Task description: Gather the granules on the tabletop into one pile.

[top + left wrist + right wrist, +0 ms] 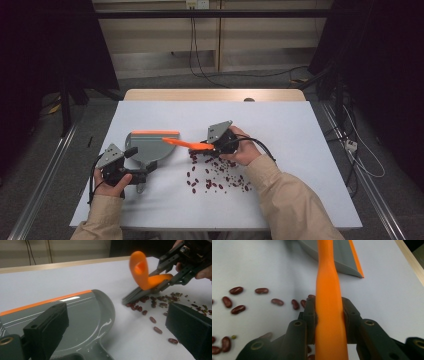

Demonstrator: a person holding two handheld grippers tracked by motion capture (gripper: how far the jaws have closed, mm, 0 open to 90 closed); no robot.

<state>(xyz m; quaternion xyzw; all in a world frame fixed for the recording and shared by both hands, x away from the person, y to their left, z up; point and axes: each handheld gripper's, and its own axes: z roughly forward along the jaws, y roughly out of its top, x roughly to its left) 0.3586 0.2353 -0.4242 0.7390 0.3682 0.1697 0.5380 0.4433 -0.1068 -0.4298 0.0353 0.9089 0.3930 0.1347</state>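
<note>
Two grippers share the work, one steadying and one sweeping. Nearest the person, the left gripper (pixel 131 172) sits at the dustpan's (pixel 150 146) near end, at its handle; in the left gripper view its jaws stand apart on either side of that handle, and I cannot tell whether they press on it. Holding there would keep the pan from sliding when beans are pushed in. A little farther on, dark red beans (pixel 216 177) lie scattered on the white table (pixel 300 150), most of them just beside the pan's right edge and well short of its mouth. Beyond them, the right gripper (pixel 214 146) has its jaws clamped on the orange handle of the brush (pixel 329 315), which runs out toward the pan. The grey bristles (pixel 140 294) rest on the table at the edge of the bean cluster, angled so a stroke would drive beans toward the pan. The pan's orange-edged far rim (pixel 155 133) lies farthest away.
</note>
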